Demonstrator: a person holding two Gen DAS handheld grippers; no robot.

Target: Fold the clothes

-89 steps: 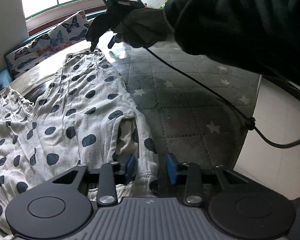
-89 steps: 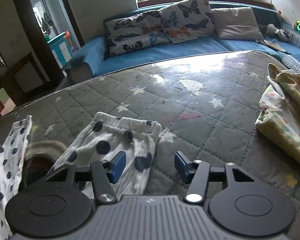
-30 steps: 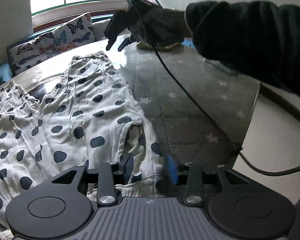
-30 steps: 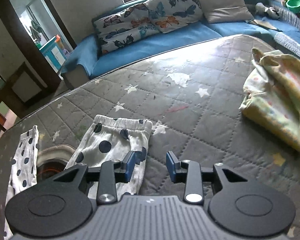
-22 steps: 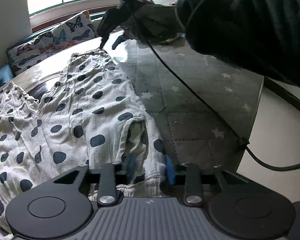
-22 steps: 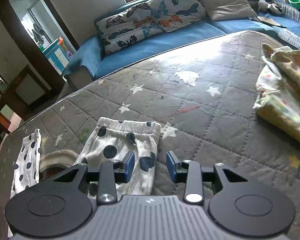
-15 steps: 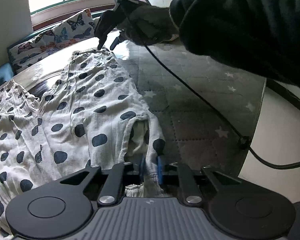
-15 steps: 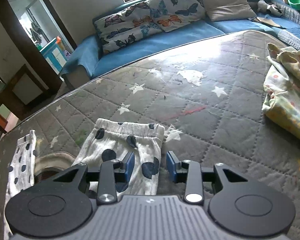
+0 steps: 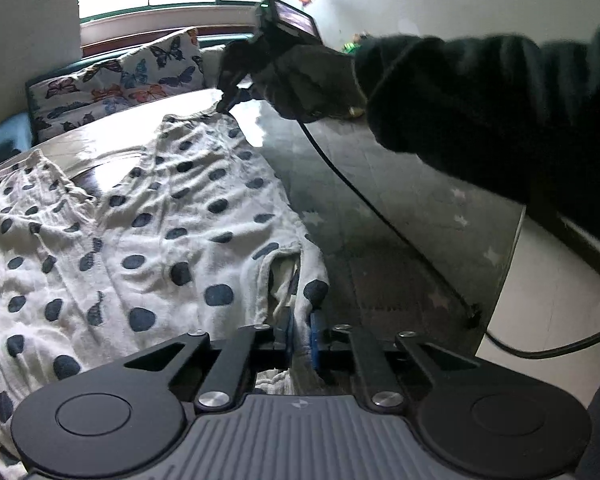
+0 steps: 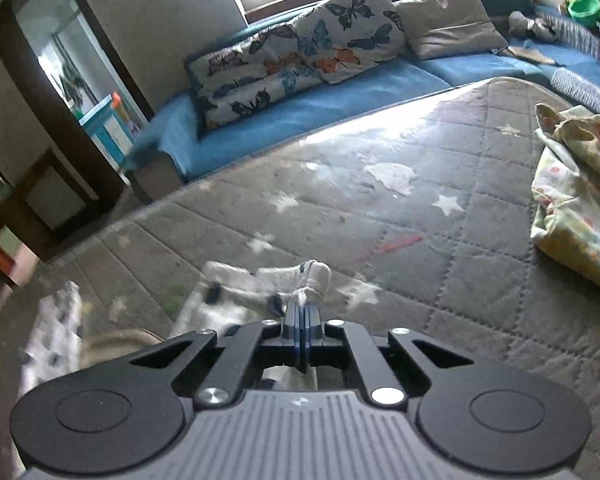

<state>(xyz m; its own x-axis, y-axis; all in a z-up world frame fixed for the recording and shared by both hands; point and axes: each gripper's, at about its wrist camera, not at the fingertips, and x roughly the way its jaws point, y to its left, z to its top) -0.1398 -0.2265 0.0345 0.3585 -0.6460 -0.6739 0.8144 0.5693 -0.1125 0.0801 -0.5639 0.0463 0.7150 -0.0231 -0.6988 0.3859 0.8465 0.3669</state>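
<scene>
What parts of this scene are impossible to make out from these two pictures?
- Left wrist view: the near hem of the spotted pants is hidden behind the left gripper body.
- Left wrist view: the right gripper tips are dark against glare; how they grip is unclear.
- Right wrist view: the pants' left side is motion-blurred.
- Right wrist view: the yellow cloth is cut off by the right edge.
</scene>
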